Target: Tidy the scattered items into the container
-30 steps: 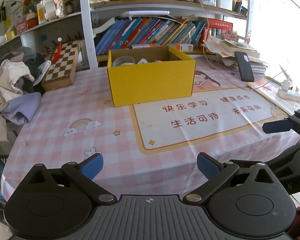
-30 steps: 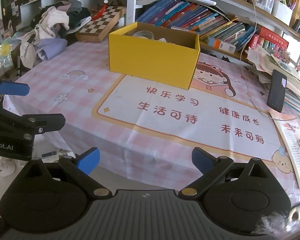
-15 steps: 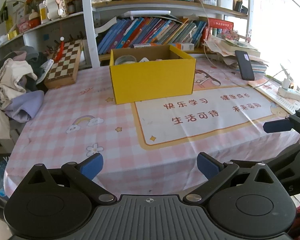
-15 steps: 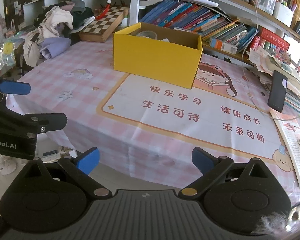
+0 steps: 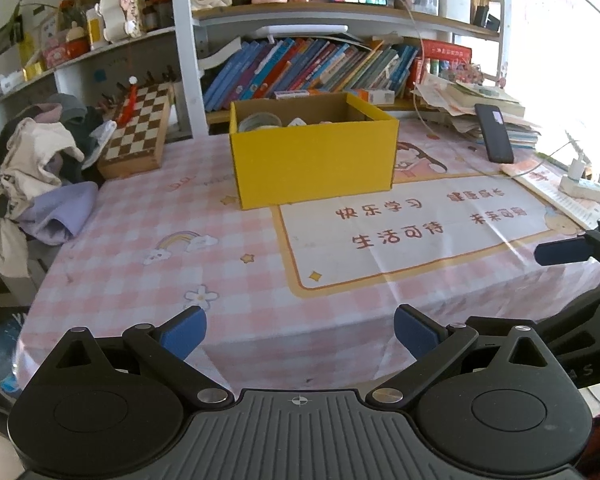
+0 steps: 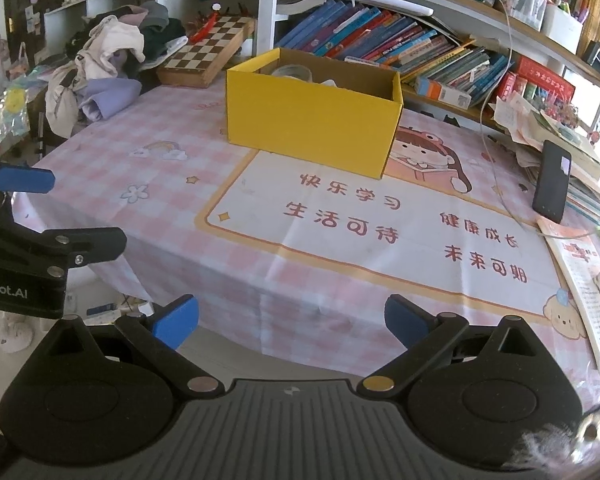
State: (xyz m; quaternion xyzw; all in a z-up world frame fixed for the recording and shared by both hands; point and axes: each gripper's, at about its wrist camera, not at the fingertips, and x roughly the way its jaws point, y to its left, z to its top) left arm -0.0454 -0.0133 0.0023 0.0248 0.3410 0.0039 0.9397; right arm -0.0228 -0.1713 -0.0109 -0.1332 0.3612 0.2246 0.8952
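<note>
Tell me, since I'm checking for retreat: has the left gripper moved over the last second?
Yes. The left gripper has backed away: the yellow box looks smaller and the table edge now shows ahead of its open jaws.

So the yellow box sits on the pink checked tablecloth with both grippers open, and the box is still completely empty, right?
Not quite. The yellow box does sit on the pink checked tablecloth, and the left gripper and right gripper are both open, but the box isn't empty: the left wrist view shows a tape roll inside.
</note>
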